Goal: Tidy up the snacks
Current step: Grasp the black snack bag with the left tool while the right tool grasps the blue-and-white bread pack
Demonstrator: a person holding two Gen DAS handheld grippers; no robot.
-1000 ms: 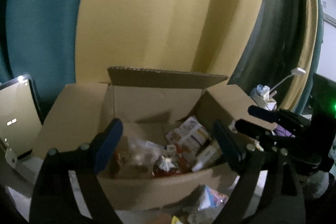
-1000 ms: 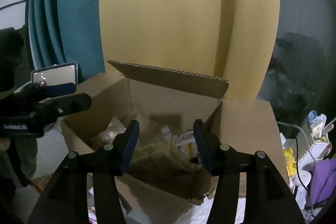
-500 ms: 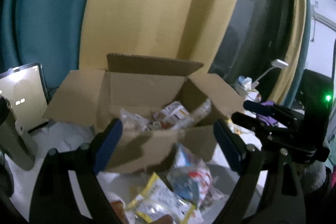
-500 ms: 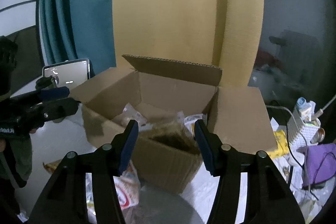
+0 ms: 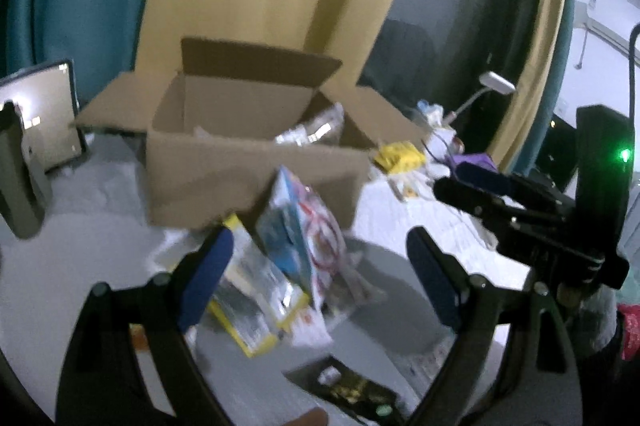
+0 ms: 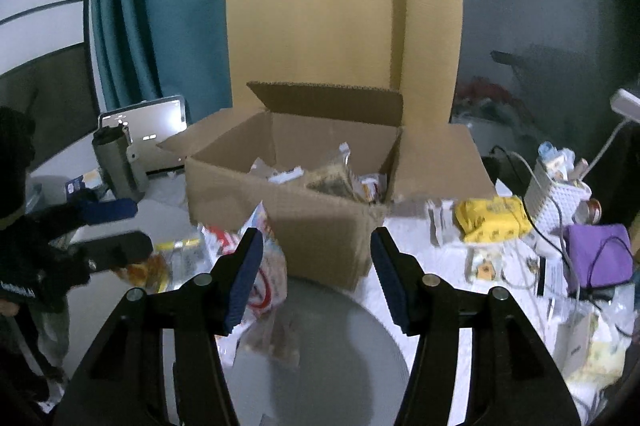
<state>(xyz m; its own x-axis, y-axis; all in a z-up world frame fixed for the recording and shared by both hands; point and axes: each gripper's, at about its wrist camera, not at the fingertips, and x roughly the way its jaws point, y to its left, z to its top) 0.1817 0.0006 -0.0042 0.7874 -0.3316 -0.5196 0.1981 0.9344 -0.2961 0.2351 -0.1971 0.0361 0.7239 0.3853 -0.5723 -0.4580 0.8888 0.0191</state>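
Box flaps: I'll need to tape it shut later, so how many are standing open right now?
3: the back flap stands upright, the left flap and right flap spread outward. A front flap doesn't show; it may be folded out of sight.

Both wrist views face the cardboard box (image 5: 256, 170) (image 6: 320, 226) from near, left view lower and left.
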